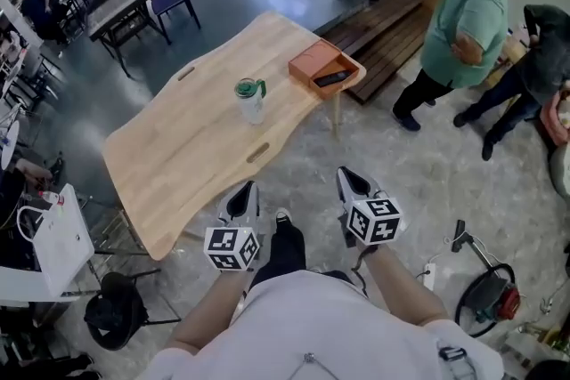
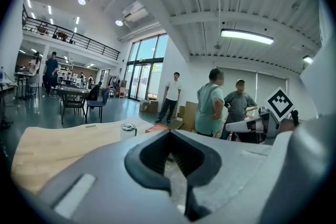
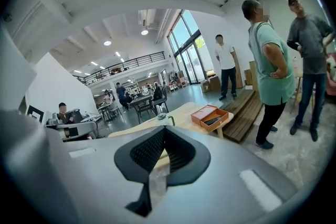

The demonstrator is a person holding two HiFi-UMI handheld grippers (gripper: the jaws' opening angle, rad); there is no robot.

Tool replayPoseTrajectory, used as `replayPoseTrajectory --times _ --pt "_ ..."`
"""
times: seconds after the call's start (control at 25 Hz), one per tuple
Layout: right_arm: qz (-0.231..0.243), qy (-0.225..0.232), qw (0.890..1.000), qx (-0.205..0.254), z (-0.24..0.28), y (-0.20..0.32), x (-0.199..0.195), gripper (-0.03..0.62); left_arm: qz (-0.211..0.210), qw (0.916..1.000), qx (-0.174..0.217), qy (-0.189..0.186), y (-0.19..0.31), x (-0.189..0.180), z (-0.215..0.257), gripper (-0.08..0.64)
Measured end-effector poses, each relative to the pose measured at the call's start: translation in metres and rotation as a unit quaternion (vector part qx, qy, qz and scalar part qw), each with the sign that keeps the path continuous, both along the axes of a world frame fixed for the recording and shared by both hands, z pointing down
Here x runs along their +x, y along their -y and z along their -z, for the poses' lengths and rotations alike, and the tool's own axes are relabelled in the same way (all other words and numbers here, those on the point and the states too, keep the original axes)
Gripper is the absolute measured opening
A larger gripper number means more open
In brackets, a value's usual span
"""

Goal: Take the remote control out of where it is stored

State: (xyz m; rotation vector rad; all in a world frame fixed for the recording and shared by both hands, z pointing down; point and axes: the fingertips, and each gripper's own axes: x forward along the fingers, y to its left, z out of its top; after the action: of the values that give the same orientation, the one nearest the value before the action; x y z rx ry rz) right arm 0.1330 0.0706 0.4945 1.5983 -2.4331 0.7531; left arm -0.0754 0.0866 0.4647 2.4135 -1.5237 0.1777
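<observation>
A black remote control (image 1: 331, 78) lies in an open orange box (image 1: 311, 61) on the far right corner of a light wooden table (image 1: 178, 156). The box (image 3: 203, 112) and remote (image 3: 212, 121) also show small and far off in the right gripper view. My left gripper (image 1: 244, 193) and right gripper (image 1: 351, 180) are held side by side near my body, short of the table's near end. Both point toward the table with jaws together and nothing between them. In the left gripper view the left gripper (image 2: 169, 136) is shut, with the box (image 2: 157, 127) just beyond it. The right gripper (image 3: 164, 129) is shut too.
A glass jar with a green lid (image 1: 251, 98) stands mid-table. A person in a green shirt (image 1: 468, 22) and others stand to the right by a wooden platform (image 1: 385, 29). A red-and-black machine with cables (image 1: 492, 298) lies on the floor at right, a black stool (image 1: 116, 311) at left.
</observation>
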Motion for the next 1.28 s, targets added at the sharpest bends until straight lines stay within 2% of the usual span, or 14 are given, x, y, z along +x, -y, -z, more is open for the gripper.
replayPoseTrajectory --times 0.24,0.52,0.68,0.88,1.12,1.28 --pt "-0.026 -0.009 1.000 -0.004 0.007 0.083 0.001 0.028 -0.031 0.9994 -0.003 -0.014 0.097 0.003 0.000 0.000" --pt "-0.042 -0.023 0.999 -0.013 0.011 0.178 -0.015 0.028 -0.065 0.9976 -0.002 -0.023 0.209 0.001 0.007 0.000" --pt "-0.054 -0.029 0.998 -0.006 0.017 0.224 -0.020 0.028 -0.080 0.9965 -0.001 -0.025 0.257 0.000 0.008 0.000" --pt "-0.062 -0.037 0.997 -0.015 0.009 0.272 -0.004 0.028 -0.093 0.9951 -0.006 -0.033 0.310 0.018 0.005 0.000" --pt "-0.052 -0.034 0.998 -0.007 0.002 0.344 0.034 0.028 -0.084 0.9962 -0.008 -0.024 0.368 0.054 -0.004 0.000" --pt "-0.015 -0.031 0.999 -0.012 -0.002 0.396 0.059 0.028 -0.047 0.9987 -0.007 -0.015 0.411 0.078 -0.001 0.000"
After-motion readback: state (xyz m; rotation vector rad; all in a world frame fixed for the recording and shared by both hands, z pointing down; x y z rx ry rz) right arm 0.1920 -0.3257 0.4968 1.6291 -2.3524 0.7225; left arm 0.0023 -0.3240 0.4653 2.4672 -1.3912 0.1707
